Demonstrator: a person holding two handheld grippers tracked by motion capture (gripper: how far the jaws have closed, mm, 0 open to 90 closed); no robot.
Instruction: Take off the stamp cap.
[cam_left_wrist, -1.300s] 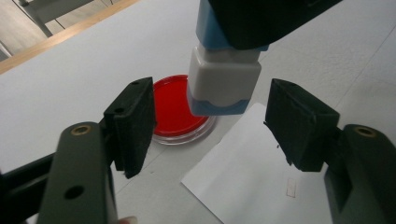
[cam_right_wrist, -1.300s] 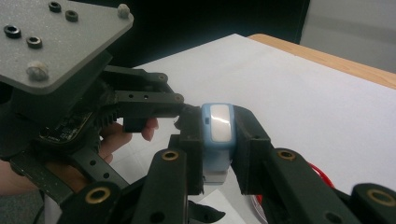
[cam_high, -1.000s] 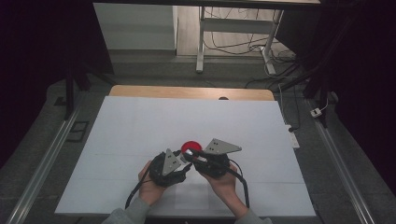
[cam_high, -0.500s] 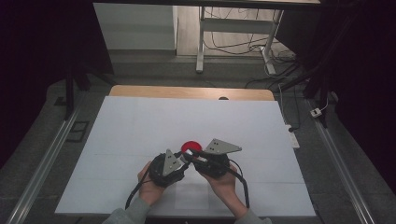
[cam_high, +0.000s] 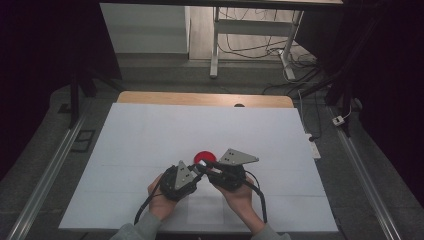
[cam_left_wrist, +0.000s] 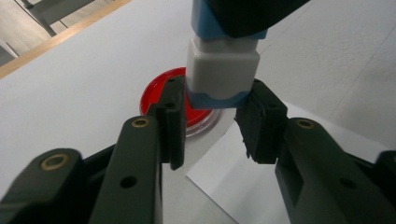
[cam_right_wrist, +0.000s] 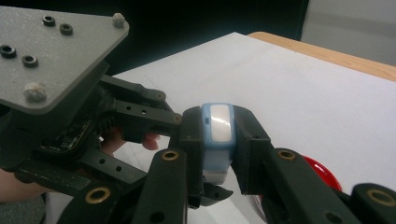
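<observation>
Right gripper view: right tongs clamped on blue-white block.

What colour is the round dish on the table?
Red dish, clearest in the left gripper view.

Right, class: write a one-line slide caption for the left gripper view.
Left tool closing around the end of a blue-and-white block, above a red dish and a paper sheet.
</observation>
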